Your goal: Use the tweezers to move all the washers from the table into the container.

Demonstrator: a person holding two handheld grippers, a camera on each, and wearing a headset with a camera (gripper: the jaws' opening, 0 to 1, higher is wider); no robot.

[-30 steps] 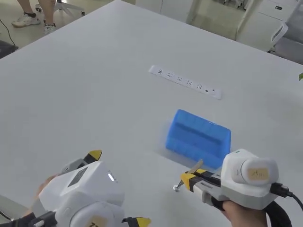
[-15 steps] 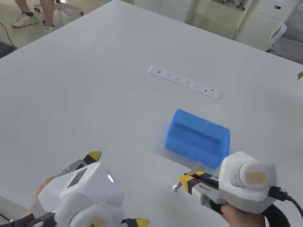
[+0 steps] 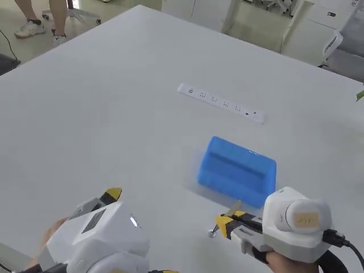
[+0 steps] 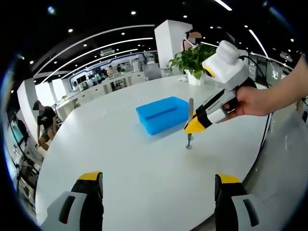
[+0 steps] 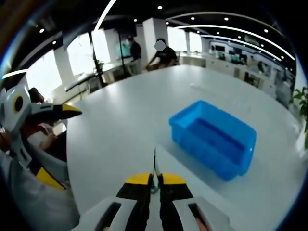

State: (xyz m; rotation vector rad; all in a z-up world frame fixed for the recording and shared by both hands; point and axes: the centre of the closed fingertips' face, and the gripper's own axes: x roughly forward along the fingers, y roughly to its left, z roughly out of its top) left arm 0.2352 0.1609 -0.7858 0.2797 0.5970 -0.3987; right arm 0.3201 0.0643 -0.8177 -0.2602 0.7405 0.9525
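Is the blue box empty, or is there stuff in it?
Looks empty: the box has a bare blue floor in both gripper views, though very tiny bits could be too small to see.

Left gripper (image 4: 156, 179) fingers (image 4: 89, 192) spread wide; right gripper (image 5: 155, 180) fingers (image 5: 138, 184) pinch tweezers (image 5: 155, 162).

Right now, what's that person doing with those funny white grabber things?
A person holds a gripper in each hand over a white table. The right gripper is shut on a pair of tweezers, which point down at the table right beside the blue container. Whether the tweezer tips hold anything is too small to tell. The left gripper hangs nearby with its jaws wide apart and nothing in them.
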